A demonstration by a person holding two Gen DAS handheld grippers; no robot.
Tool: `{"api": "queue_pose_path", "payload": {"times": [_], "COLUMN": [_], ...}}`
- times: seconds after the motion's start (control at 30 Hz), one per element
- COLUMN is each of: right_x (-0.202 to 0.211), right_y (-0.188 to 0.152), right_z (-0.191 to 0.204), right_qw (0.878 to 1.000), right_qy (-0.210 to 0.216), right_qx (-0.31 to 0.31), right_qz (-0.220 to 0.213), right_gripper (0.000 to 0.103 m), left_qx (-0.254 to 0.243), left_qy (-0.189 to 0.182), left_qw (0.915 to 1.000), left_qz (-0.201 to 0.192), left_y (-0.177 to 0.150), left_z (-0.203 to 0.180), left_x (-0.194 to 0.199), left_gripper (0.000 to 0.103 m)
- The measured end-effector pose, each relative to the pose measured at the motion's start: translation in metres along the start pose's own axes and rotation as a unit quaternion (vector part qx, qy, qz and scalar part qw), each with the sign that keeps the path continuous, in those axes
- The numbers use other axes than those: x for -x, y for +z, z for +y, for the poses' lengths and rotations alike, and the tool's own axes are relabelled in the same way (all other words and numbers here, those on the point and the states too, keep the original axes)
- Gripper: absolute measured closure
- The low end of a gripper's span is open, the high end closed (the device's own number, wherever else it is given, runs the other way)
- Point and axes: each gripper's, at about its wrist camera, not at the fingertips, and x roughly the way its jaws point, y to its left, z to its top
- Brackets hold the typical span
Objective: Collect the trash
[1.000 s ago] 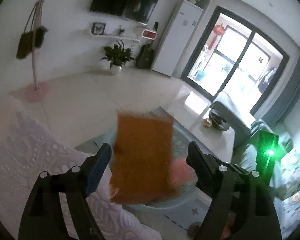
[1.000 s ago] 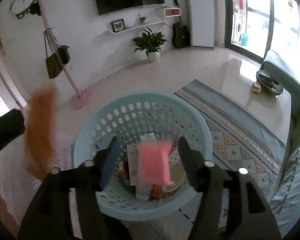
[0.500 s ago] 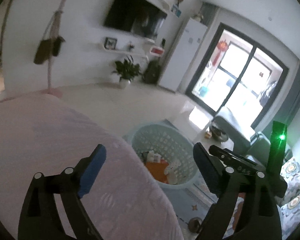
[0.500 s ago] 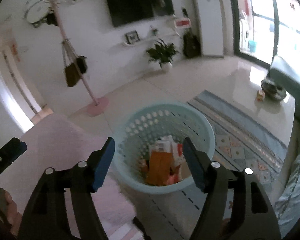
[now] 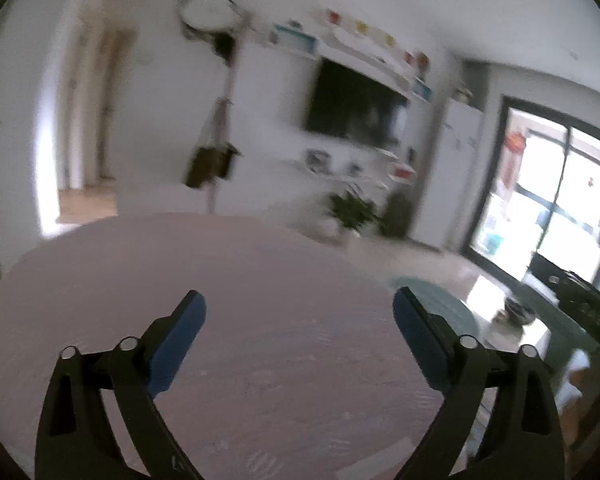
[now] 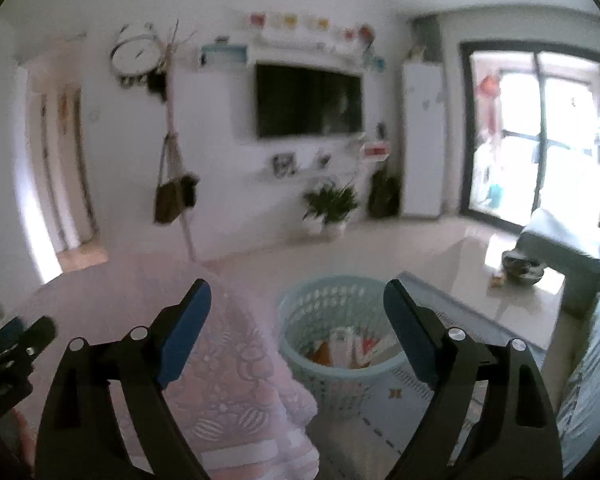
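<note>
Left gripper point(image 5: 299, 320): jaws spread wide, nothing between the blue pads; it hangs over the pink tablecloth point(image 5: 260, 320), which fills the lower half of the left wrist view.
Right gripper point(image 6: 297, 312): jaws wide apart, holding nothing; the left finger sits over the cloth's edge, the right finger over the rug point(image 6: 452, 364).
Basket point(image 6: 342, 334): pale blue, perforated wall, standing upright on the floor just beside the draped cloth, seen between the right gripper's fingers at about 1 o'clock from the view's centre. In the left wrist view only a blurred slice of its rim point(image 5: 440, 300) shows at 4 o'clock, partly behind the right-hand finger.
Trash point(image 6: 348, 350): orange, white and red wrappers lying inside the basket; single pieces are too blurred to tell apart.
Tablecloth: pink with a lace pattern, hanging down over the table edge at 7 o'clock in the right wrist view.
Other gripper seen: the left gripper's black tip shows at 9 o'clock in the right wrist view, over the cloth.
Background: television point(image 6: 308, 100) on the wall at 12 o'clock, potted plant point(image 6: 330, 204) below it, coat stand point(image 6: 174, 184) with a bag at 10 o'clock, glass door point(image 6: 540, 136) at 2 o'clock.
</note>
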Motion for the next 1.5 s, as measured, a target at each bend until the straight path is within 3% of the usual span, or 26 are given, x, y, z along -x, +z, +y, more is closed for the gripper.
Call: {"api": "queue_pose_path", "payload": {"times": [0.07,0.17,0.4,0.73,1.5], "right_x": [0.011,0.022,0.015,0.001,0.002], "right_y": [-0.007,-0.014,-0.017,-0.023,-0.022], "right_z": [0.002,0.006,0.0,-0.009,0.008], "right_qw": [1.0,0.999,1.0,1.0,1.0], "right_qy": [0.011,0.01,0.015,0.011,0.008], "right_qx": [-0.004,0.002,-0.007,-0.009,0.014], "right_qz": [-0.013,-0.03,-0.021,-0.003,-0.005], "right_gripper": [0.019,0.019,0.019,0.019,0.019], "left_qx": [-0.006,-0.018,-0.072,-0.035,-0.032], "left_qy": [0.023,0.041,0.051,0.056,0.056], "left_qw": [0.9992,0.9979,0.9954,0.9976,0.9976], "left_qz": [-0.031,-0.048,-0.037,-0.018,-0.022], "left_y": [-0.005,-0.009,-0.005,0.001,-0.002], "left_z": [-0.002,-0.008,-0.036,-0.015,-0.013], "left_x": [0.01,0.014,0.013,0.005,0.007], "left_gripper": [0.008,0.008,0.007,0.007,0.007]}}
